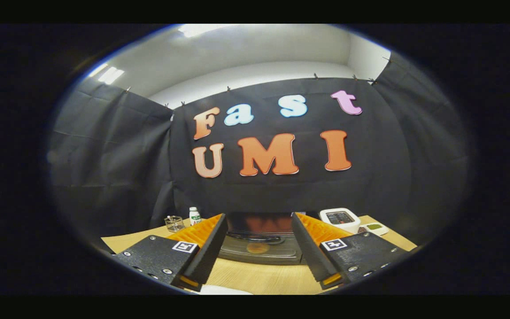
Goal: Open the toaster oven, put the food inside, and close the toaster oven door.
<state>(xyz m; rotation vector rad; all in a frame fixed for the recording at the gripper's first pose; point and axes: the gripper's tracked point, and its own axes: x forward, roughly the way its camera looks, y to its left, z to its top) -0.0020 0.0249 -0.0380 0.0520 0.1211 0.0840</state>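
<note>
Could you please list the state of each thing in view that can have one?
Dark toaster oven: door folded down open, just ahead of the jaws.
Round brownish food: lying on the lowered door, not yet inside.
Gripper: jaws open, holding nothing.
Small white bottle: upright, capped.
White square device: resting flat on the wooden table.

You see a pale wood-grain table (255, 277) under a dark oven (261, 239) that glows reddish inside, its door (259, 253) grey. At 11 o'clock of the oven stands a white bottle (194, 215) with green label; at 1 o'clock, a white device (340, 218) with dark screen.

The gripper (259, 221) holds its fingers wide apart.
</note>
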